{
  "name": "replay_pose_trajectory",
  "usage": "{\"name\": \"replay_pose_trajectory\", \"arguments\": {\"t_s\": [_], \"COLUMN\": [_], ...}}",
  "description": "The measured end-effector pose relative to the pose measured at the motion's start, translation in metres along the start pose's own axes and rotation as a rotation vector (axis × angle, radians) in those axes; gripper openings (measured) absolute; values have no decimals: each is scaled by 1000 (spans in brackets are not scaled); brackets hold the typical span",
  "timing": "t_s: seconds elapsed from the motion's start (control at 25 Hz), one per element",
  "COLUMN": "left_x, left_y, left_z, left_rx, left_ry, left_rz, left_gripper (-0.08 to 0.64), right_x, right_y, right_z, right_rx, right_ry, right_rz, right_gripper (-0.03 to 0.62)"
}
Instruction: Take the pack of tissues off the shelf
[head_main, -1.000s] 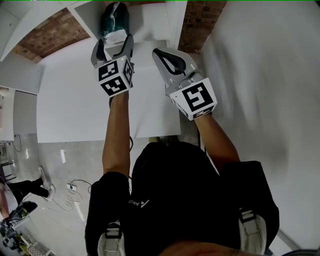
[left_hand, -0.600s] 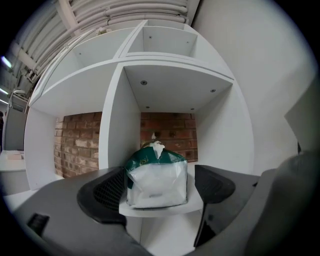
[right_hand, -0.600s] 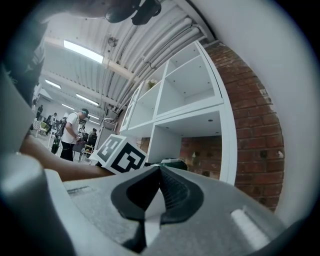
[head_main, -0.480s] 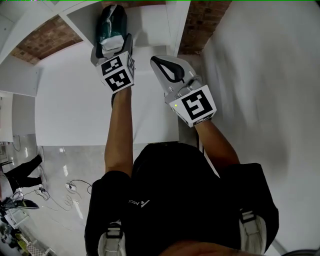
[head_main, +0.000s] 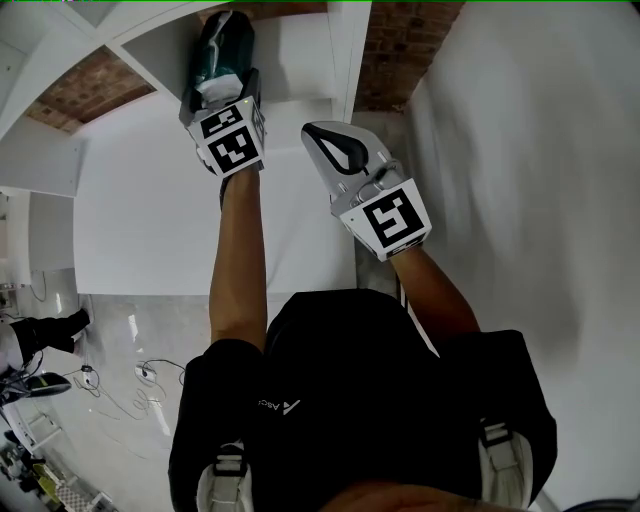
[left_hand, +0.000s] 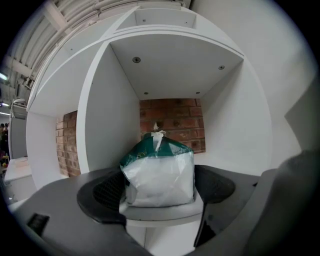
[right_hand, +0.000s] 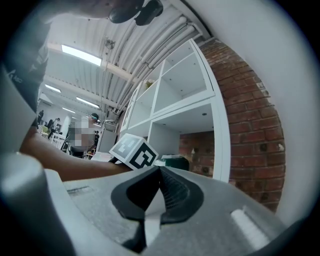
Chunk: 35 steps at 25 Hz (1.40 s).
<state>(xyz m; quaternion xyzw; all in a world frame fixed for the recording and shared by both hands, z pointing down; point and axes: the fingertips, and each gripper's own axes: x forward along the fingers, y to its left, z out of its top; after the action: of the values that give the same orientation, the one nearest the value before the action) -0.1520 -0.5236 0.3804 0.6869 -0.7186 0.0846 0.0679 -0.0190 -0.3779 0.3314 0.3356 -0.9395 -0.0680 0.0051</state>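
Observation:
The pack of tissues (left_hand: 157, 170), clear plastic with a dark green top, stands upright at the front of a white shelf cubby (left_hand: 100, 115) with a brick wall behind. In the head view the pack (head_main: 222, 45) lies just ahead of my left gripper (head_main: 222, 88). My left gripper (left_hand: 161, 184) stands open wide. Its dark pads (left_hand: 107, 192) flank the pack's near end on both sides without pressing on it. My right gripper (head_main: 318, 132) hangs shut to the right of the cubby, holding nothing. Its pads (right_hand: 172, 192) meet in the right gripper view.
The white shelf unit (right_hand: 200, 100) has several cubbies and stands against a brick wall (right_hand: 255, 140). A white wall (head_main: 530, 150) rises on the right. A white surface (head_main: 150, 200) lies below the shelf. People (right_hand: 82, 132) stand far off on the left.
My left gripper has moved forward into the cubby, so its jaws now flank the pack's near end. My right gripper has barely shifted.

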Motion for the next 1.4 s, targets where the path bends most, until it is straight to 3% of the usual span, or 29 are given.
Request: {"name": "replay_pose_trajectory", "arguments": {"t_s": [0.44,0.88,1.4], "left_x": [-2,-39,-131], "left_y": [3,1,0], "left_z": [2,10,29], "left_rx": [6,-10,23], "left_ry": [-39,-118,-211], "left_rz": [32,-26,-144], "left_gripper": [287,265,265], "right_x": [-3,-11,-30], "right_y": [-10,-7,4], "right_z": [-10,-12,17], "right_rx": [11,18,40], "right_ry": [8,6,-77], "right_rz": [-20,-40,-39], "right_gripper": [2,2,2]}}
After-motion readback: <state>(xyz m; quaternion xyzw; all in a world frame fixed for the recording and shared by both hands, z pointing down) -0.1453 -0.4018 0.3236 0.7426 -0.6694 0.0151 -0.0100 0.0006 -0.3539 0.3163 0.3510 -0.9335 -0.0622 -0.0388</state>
